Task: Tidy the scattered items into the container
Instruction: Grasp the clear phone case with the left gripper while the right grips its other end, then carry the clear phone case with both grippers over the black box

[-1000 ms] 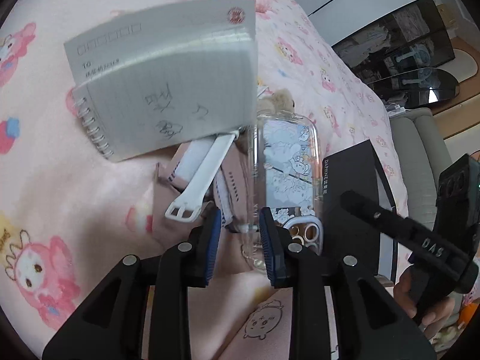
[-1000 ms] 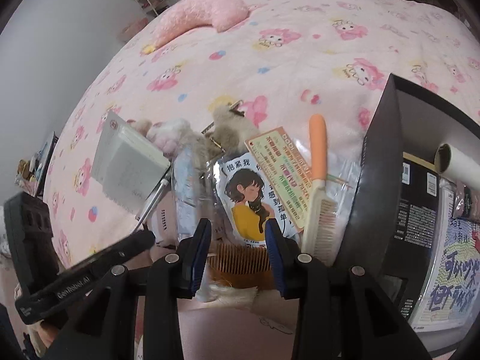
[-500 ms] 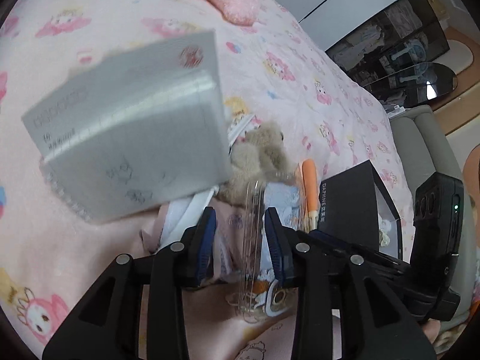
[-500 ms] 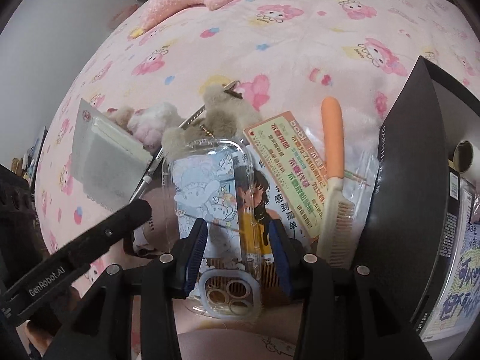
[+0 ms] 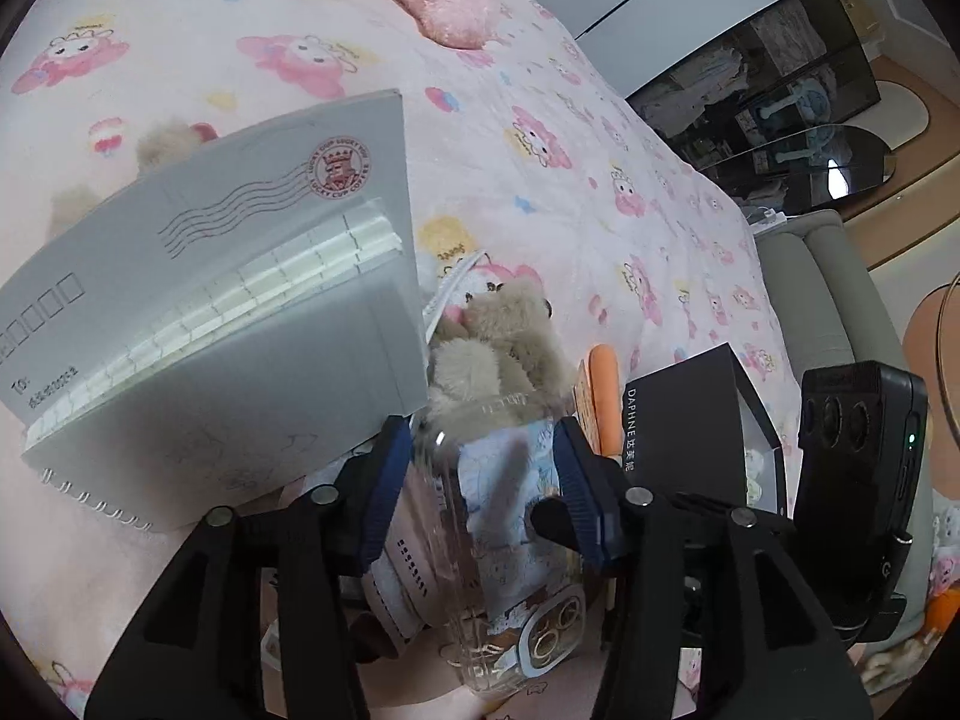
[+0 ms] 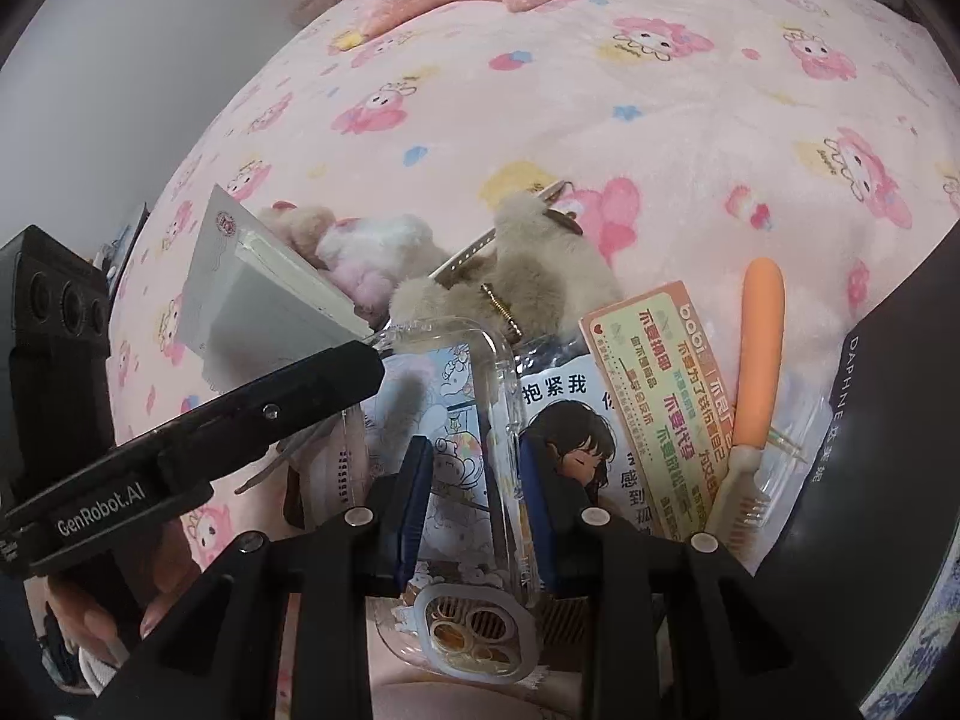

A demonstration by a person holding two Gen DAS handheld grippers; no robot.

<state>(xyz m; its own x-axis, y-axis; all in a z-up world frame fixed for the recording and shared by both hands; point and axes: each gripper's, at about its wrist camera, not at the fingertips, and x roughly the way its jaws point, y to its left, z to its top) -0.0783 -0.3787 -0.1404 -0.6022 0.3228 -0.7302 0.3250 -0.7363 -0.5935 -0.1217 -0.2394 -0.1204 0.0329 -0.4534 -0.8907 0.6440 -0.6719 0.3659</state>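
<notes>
- Right gripper [image 6: 474,504]: blue-padded fingers clamped on the side edges of the clear phone case [image 6: 456,450], camera cutout end nearest the lens.
- Left gripper [image 5: 483,498]: fingers spread either side of the same phone case [image 5: 498,546]; pad contact cannot be determined.
- Grey spiral notebook [image 5: 228,312]: tilted, left of the case, above the bedspread [image 5: 540,138].
- Beige plush toy [image 6: 528,276]: just behind the case.
- Orange-handled comb [image 6: 759,372]: beside the black box [image 6: 888,420], right of the case.
</notes>
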